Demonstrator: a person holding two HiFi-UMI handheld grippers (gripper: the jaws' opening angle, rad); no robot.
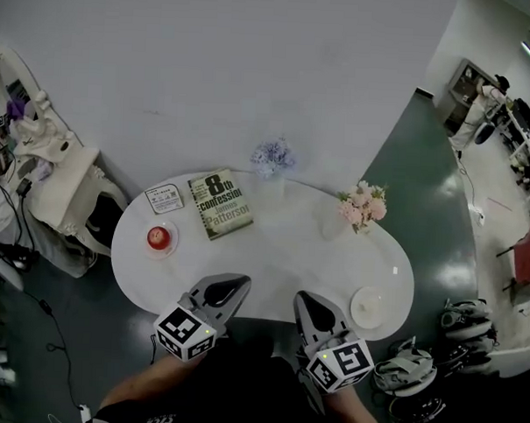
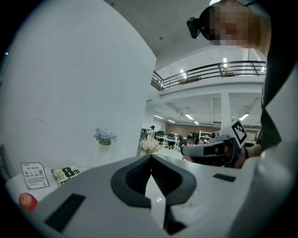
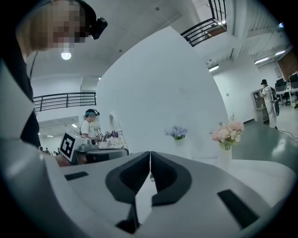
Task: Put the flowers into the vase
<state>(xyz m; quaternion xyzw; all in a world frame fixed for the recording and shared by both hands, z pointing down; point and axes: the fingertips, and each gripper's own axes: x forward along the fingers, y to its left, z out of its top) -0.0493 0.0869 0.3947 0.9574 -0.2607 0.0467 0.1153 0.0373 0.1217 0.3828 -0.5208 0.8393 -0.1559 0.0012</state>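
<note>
Pink flowers [image 1: 363, 206] standing in a white vase [image 3: 224, 158], far right on the white table [image 1: 281, 251]. Blue flowers [image 1: 273, 154] at the far edge, middle. Left gripper [image 1: 237, 286] and right gripper [image 1: 305, 300] side by side at the near edge, jaws pressed together on nothing. Book [image 1: 220, 204], card [image 1: 165, 197] and red object on a saucer [image 1: 159, 237] at left; white plate [image 1: 367, 307] near right.

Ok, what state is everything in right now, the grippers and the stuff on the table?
Left gripper: shut, empty.
Right gripper: shut, empty.
Pink flowers: upright in a white vase.
Blue flowers: upright at the far edge of the table.
Book: closed, lying flat, cover up.
Card: lying flat beside the book.
</note>
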